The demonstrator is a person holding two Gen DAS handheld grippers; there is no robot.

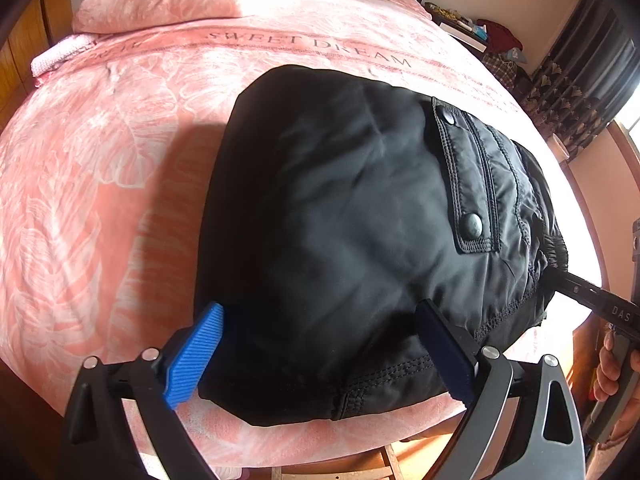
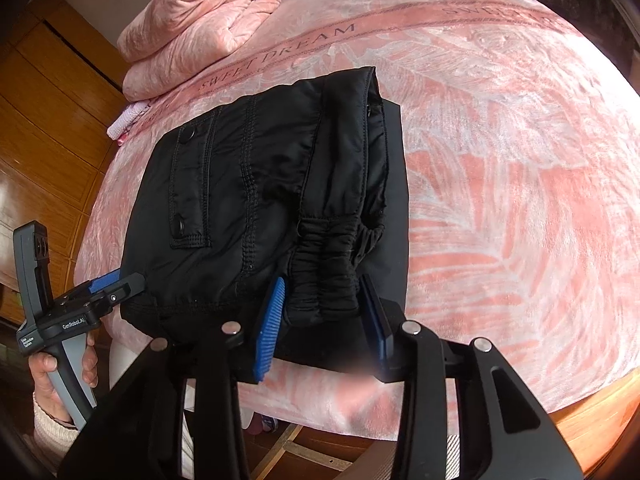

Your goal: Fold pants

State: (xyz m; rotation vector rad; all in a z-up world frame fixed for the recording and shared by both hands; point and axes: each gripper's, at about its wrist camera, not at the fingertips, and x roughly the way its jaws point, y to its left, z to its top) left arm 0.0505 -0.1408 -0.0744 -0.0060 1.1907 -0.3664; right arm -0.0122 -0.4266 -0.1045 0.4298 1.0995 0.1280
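Black folded pants [image 2: 256,208] on pink bed, waistband between right gripper [image 2: 320,320] fingers.

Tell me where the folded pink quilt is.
The pink quilt sits piled at the far end of the bed, upper left in both views, beyond the folded black pants.

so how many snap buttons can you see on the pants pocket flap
2: one snap at the far end of the pocket flap, one snap at its near end. Folded layers of the pants may hide others.
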